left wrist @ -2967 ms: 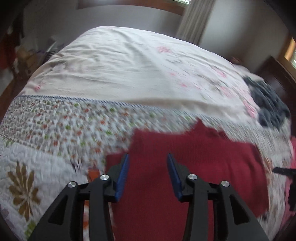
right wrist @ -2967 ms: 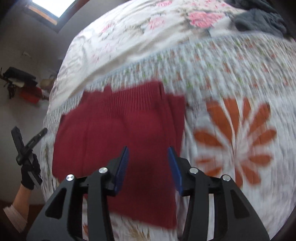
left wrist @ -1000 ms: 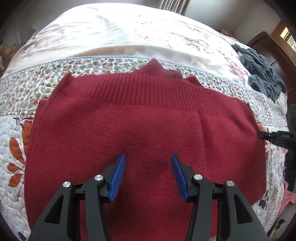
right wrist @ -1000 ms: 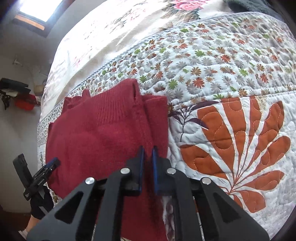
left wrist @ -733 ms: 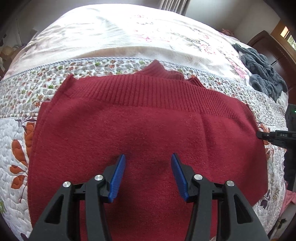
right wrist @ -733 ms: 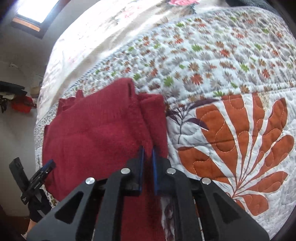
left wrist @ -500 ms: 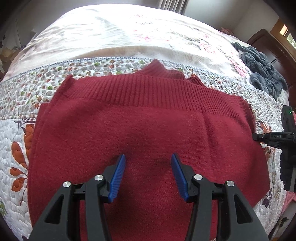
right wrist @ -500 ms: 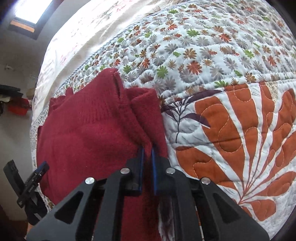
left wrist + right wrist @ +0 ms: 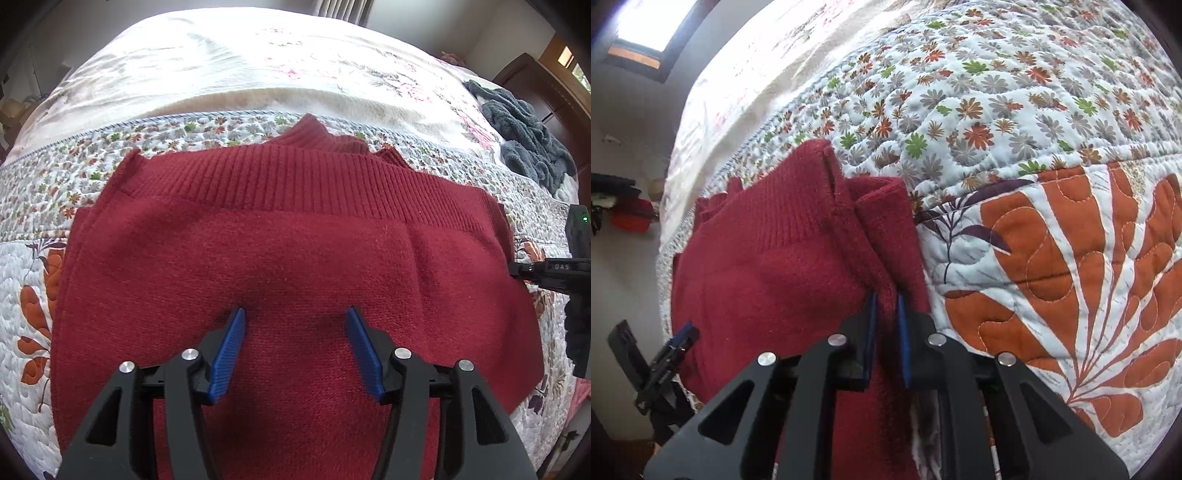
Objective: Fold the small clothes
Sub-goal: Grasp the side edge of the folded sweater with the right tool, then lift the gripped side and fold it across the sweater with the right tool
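A dark red knit sweater (image 9: 280, 251) lies folded on the quilted bedspread (image 9: 37, 206), its ribbed hem toward the far side. My left gripper (image 9: 295, 317) hovers open just over the sweater's near middle, with nothing between its blue pads. In the right wrist view, my right gripper (image 9: 885, 299) is shut on the sweater (image 9: 768, 258) at a raised fold along its right edge. That gripper's tip (image 9: 514, 268) also shows at the sweater's right edge in the left wrist view. The left gripper (image 9: 681, 336) appears at the sweater's far left side.
A pile of grey-blue clothes (image 9: 524, 140) lies at the bed's far right, beside dark wooden furniture (image 9: 543, 88). The quilt (image 9: 1052, 229) with orange leaf prints spreads to the right of the sweater. A window (image 9: 642, 26) and a wall lie beyond the bed's left side.
Both grippers were open three seconds ago. Since then the right one has shut on the sweater's right edge and drawn it up into a ridge. The left gripper has hardly moved.
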Tool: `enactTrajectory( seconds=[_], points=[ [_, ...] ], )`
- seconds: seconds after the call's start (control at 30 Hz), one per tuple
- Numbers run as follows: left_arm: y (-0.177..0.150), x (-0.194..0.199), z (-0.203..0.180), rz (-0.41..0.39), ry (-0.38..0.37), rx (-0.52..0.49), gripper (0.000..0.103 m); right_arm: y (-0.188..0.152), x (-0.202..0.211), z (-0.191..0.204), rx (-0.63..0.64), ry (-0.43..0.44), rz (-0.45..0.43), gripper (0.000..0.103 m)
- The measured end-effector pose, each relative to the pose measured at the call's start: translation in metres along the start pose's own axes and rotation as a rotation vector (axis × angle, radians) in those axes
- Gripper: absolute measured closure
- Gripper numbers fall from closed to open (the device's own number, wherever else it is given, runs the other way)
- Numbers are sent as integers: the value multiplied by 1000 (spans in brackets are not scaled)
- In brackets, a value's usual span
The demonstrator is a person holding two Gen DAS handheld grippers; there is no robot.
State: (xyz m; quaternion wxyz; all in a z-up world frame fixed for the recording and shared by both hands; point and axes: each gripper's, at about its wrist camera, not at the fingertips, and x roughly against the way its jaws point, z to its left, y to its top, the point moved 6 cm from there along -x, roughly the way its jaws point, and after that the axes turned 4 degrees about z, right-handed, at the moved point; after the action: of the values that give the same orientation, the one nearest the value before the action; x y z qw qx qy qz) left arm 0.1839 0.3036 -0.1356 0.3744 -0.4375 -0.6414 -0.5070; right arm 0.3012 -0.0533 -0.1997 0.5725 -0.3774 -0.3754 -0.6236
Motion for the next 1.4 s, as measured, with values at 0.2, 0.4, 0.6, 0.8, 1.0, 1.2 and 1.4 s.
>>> enactTrajectory(
  seconds=[0.2,0.4,0.6,0.8,1.0,1.2,1.4],
  points=[
    [0,1,1,5,-5,11,44,-12,33,-12,-35,40,-49,61],
    [3,20,-5,-24,-37,28,44,-40,48,-18,-18,119,6,61],
    [3,23,-26,-16,-72,13,44,-66,34,-15,-14,143,55,61],
    [-2,9,-37,13,-58,-9,44,-71,20,-22,-33,180,61,62],
    [-7,-1,-33,29,-43,-14,44,-66,6,-16,-30,228,70,71],
    [-7,-4,-30,33,-52,-4,44,-61,-6,-17,-61,300,84,83],
    [-8,-9,-29,32,-59,5,44,-64,-5,-23,-83,301,67,87]
  ],
)
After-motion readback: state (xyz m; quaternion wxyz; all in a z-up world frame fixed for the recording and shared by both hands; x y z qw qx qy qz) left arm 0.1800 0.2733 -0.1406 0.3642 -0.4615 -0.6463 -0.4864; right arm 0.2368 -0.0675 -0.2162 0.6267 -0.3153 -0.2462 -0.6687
